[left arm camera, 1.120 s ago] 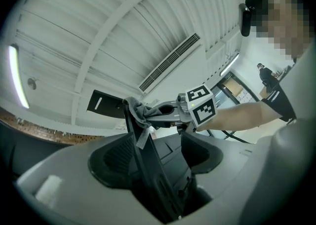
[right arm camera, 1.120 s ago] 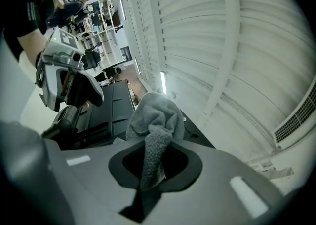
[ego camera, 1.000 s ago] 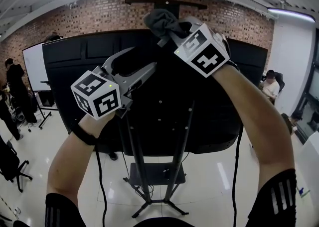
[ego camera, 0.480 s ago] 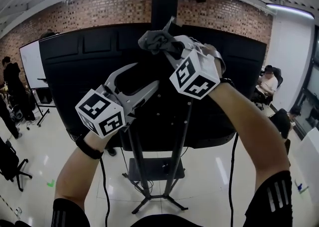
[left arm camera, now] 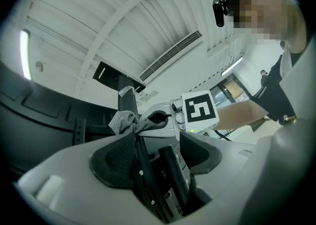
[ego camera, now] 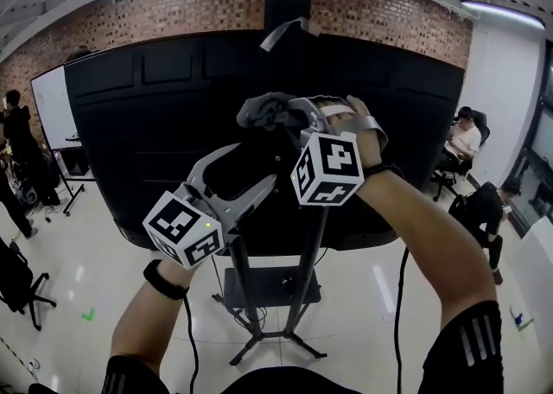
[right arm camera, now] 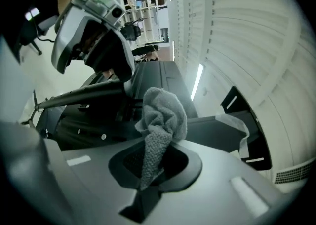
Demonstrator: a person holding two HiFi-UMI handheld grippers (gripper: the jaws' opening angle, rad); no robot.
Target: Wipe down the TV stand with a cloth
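The TV stand's two black poles (ego camera: 246, 293) carry a large black TV whose back panel (ego camera: 147, 124) faces me. A crumpled grey cloth (ego camera: 266, 111) is held against the middle of that panel by my right gripper (ego camera: 289, 120), which is shut on it. From the right gripper view the cloth (right arm camera: 160, 120) bunches up out of the closed pads. Lower left of it, my left gripper (ego camera: 252, 168) stands open and holds nothing. In the left gripper view the stand's poles (left arm camera: 148, 179) show past the gap between its pads (left arm camera: 116, 157), and the cloth (left arm camera: 126, 120) hangs above.
The stand has a low black shelf (ego camera: 268, 284) and splayed feet on a glossy white floor. A cable (ego camera: 399, 297) hangs at the right. A whiteboard (ego camera: 52, 111) and people stand at the left; seated people (ego camera: 467, 146) are at the right. An office chair (ego camera: 17, 284) sits lower left.
My right gripper has brought the cloth down from the TV's top edge to the middle of the back panel. The left gripper has dropped slightly and stays open.
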